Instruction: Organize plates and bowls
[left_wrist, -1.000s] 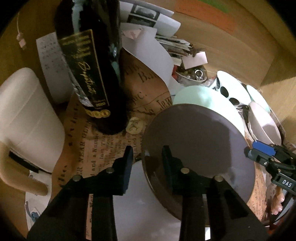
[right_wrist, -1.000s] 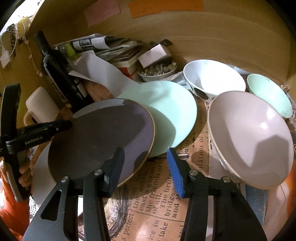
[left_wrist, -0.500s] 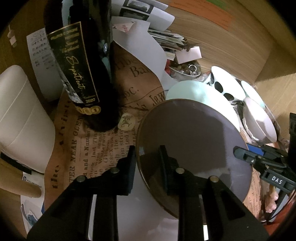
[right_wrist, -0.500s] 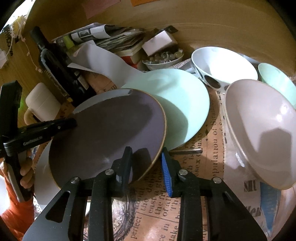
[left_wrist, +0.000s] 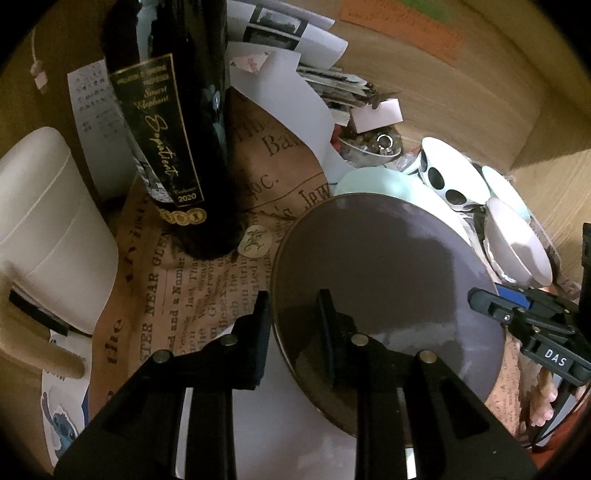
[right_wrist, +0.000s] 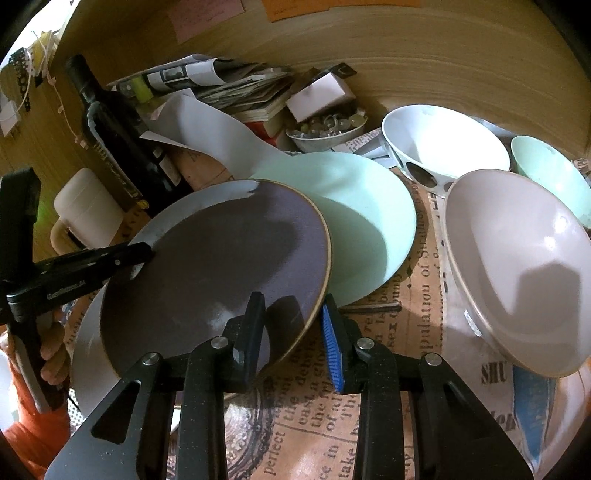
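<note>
Both my grippers straddle the dark plate (right_wrist: 221, 266), left (left_wrist: 293, 328) and right (right_wrist: 295, 332) fingers narrowed on opposite rims; it overlaps the mint plate (right_wrist: 362, 206), so I'd lift level.

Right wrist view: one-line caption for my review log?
Both grippers, right gripper and left gripper, straddle opposite rims of the dark plate overlapping the mint plate.
</note>
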